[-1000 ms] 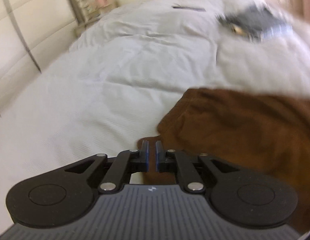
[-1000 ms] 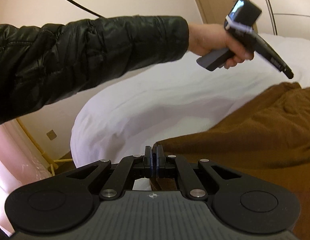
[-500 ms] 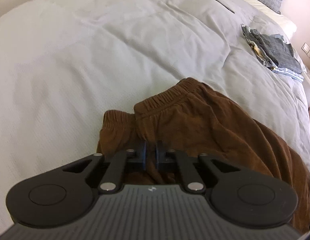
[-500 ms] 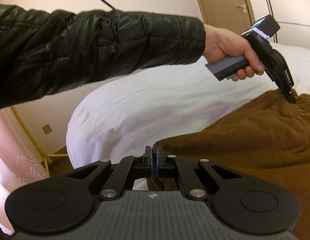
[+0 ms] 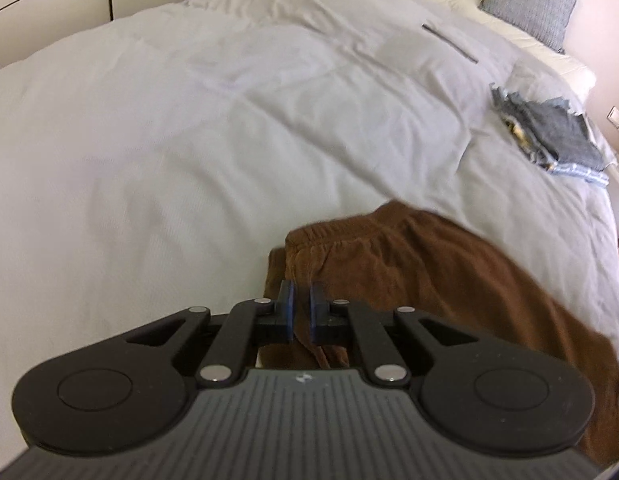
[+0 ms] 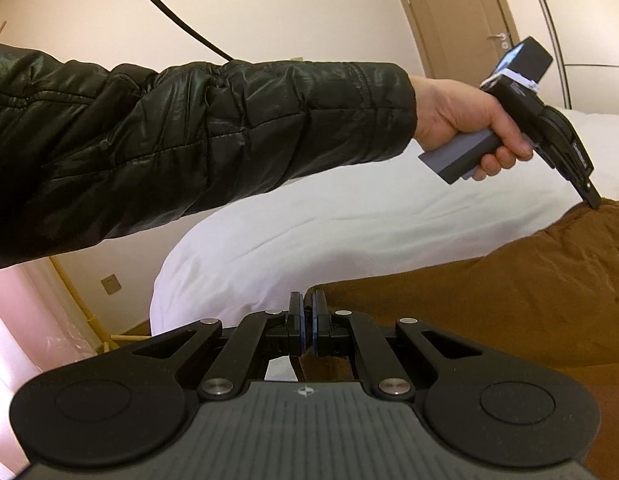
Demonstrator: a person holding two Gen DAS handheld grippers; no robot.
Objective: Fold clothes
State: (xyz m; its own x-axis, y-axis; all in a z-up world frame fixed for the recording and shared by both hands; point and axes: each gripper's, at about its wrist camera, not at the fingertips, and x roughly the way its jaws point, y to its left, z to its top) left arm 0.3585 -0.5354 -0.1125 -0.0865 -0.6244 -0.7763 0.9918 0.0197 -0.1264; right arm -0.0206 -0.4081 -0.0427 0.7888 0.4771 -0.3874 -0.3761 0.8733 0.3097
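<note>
Brown corduroy-like trousers (image 5: 449, 280) lie on the white duvet of the bed (image 5: 189, 140), near its foot edge, elastic waistband end pointing up the bed, one layer of the waist offset on another so a doubled edge shows at the left. Compared with a second ago the left wrist view has swung from a blurred sweep over the cloth to a steady look down at the waistband, and the cloth now sits low and flat on the duvet rather than bunched up in front of the lens; in the last half second little shifts beyond a slight pull-back. Left gripper (image 5: 300, 312) has its jaws nearly closed with a strip of the brown fabric between the blue pads, so it reads as pinching the waist corner. Right gripper (image 6: 307, 326) has its jaws clenched on the trouser edge at the near end, pads almost touching, same as in the earlier frames. Seen from the right wrist, the person's left hand (image 6: 465, 124) in a black puffer sleeve (image 6: 189, 136) has dropped lower, tip of its tool now touching the cloth. Judgement: garment looks laid out or half-folded lengthwise with both ends pinned; whether a fold is being set down or is about to be lifted is not settled. Folded grey-blue clothes pile (image 5: 549, 136) sits well apart near a grey pillow (image 5: 529, 4).
</note>
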